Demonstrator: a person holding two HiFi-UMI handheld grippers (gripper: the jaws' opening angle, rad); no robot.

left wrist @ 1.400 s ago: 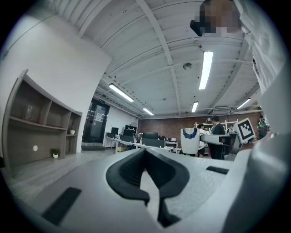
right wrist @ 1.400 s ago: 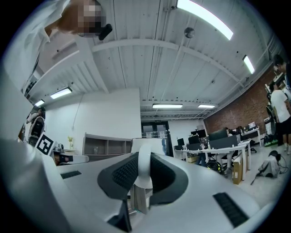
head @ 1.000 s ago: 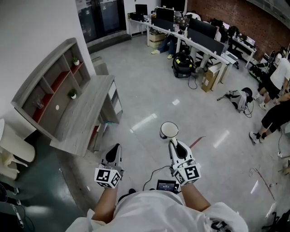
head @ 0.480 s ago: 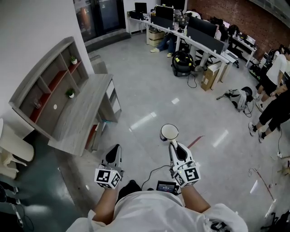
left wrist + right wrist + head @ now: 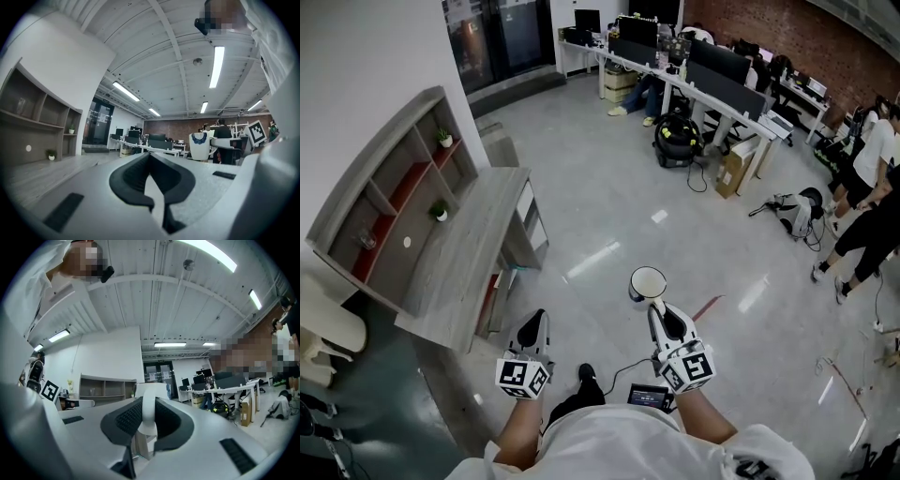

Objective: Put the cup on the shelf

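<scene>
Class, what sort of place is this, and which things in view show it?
Probably an open-plan office or lab: long desks carrying monitors, a brick wall behind them, and a wooden shelf unit by the white wall. The right gripper holds a cup here.

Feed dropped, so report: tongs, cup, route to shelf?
Right tongs shut on cup handle, cup held upright. Left tongs shut, empty. Shelf ahead-left, above desk; nothing seen blocking.
</scene>
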